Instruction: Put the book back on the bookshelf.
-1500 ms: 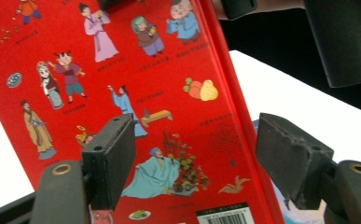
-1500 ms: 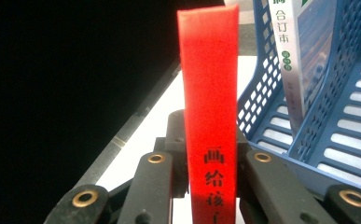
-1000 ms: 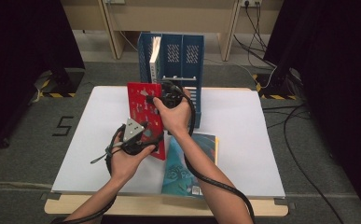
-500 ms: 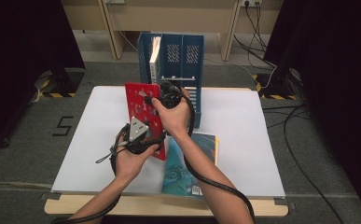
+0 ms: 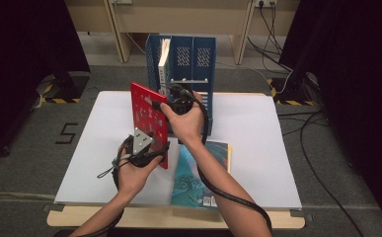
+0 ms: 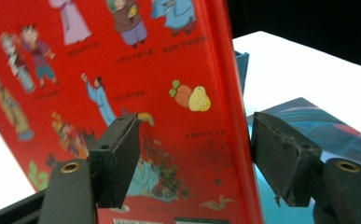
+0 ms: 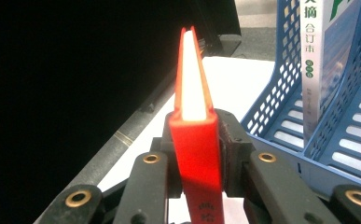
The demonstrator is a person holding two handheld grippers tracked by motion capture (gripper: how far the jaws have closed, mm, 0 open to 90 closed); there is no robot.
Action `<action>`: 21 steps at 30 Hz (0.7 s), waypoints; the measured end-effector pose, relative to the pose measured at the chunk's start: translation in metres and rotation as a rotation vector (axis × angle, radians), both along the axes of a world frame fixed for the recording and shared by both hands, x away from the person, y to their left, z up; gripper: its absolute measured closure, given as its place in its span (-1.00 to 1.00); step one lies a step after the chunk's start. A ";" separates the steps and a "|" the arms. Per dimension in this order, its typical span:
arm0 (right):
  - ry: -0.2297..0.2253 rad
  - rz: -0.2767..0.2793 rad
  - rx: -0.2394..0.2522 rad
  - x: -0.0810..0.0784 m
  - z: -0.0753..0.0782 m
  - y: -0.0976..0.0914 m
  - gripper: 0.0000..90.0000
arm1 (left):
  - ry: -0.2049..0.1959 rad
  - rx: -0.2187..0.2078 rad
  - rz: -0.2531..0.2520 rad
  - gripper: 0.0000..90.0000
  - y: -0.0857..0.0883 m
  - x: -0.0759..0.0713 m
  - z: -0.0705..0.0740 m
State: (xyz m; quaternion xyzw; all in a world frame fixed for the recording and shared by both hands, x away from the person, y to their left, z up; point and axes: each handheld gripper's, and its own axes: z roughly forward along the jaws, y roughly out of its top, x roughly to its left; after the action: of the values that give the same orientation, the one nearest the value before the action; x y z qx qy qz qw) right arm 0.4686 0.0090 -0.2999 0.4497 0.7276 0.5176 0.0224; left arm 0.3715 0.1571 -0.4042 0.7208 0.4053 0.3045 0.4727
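Red book (image 5: pixel 149 118) stands upright above the surface (image 5: pixel 257 128), clamped at its spine edge by the right hand-held gripper (image 5: pixel 171 105). Left hand-held gripper (image 5: pixel 151 148) straddles its lower edge, jaws just closing, pads not yet pressing. Blue rack (image 5: pixel 191 64) just behind the right one; teal book (image 5: pixel 201 173) lies flat below.

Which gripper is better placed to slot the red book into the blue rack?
Probably the right gripper: it is shut on the red book beside the blue rack. The left gripper merely straddles it, pads apart.
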 end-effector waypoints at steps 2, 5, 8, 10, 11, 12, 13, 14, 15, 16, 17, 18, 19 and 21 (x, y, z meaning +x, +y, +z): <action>0.001 0.005 -0.003 0.000 0.000 0.001 0.69 | 0.003 0.014 0.013 -0.26 0.004 0.000 -0.001; 0.012 0.011 -0.010 -0.001 -0.003 0.003 0.66 | 0.014 0.023 0.027 -0.25 0.009 0.001 -0.006; 0.023 0.010 -0.022 -0.002 -0.008 0.006 0.63 | 0.020 0.030 0.033 -0.26 0.010 -0.001 -0.011; 0.026 0.006 -0.013 -0.002 -0.009 0.007 0.63 | -0.002 0.035 0.040 -0.28 0.009 -0.002 -0.010; 0.028 0.005 -0.014 -0.003 -0.008 0.007 0.62 | -0.017 0.031 0.044 -0.29 0.009 -0.002 -0.009; 0.025 0.000 -0.018 -0.004 -0.008 0.007 0.62 | -0.031 0.027 0.050 -0.31 0.009 -0.002 -0.007; 0.025 0.000 -0.018 -0.004 -0.008 0.007 0.62 | -0.046 0.029 0.055 -0.31 0.008 -0.001 -0.004; 0.024 -0.003 -0.019 -0.004 -0.008 0.008 0.62 | -0.065 0.020 0.060 -0.33 0.006 0.001 0.000; 0.027 -0.001 -0.017 -0.005 -0.008 0.008 0.62 | -0.080 0.016 0.065 -0.36 0.005 0.001 0.004; 0.036 -0.002 -0.010 -0.006 -0.008 0.009 0.60 | -0.109 0.026 0.070 -0.40 0.003 0.003 0.010; 0.039 -0.003 -0.004 -0.006 -0.008 0.008 0.59 | -0.109 0.026 0.070 -0.42 0.003 0.003 0.010; 0.042 -0.005 0.000 -0.006 -0.008 0.008 0.59 | -0.121 0.031 0.074 -0.43 0.000 0.004 0.012; 0.041 -0.007 -0.001 -0.006 -0.007 0.009 0.59 | -0.125 0.033 0.075 -0.43 -0.001 0.005 0.013; 0.038 -0.009 -0.004 -0.006 -0.007 0.009 0.60 | -0.133 0.043 0.084 -0.43 -0.005 0.007 0.013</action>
State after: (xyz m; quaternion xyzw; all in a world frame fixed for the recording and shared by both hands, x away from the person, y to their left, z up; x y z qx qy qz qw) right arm 0.4624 0.0181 -0.3072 0.4626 0.7268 0.5076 0.0117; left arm 0.3787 0.1521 -0.3908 0.6913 0.3963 0.3799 0.4699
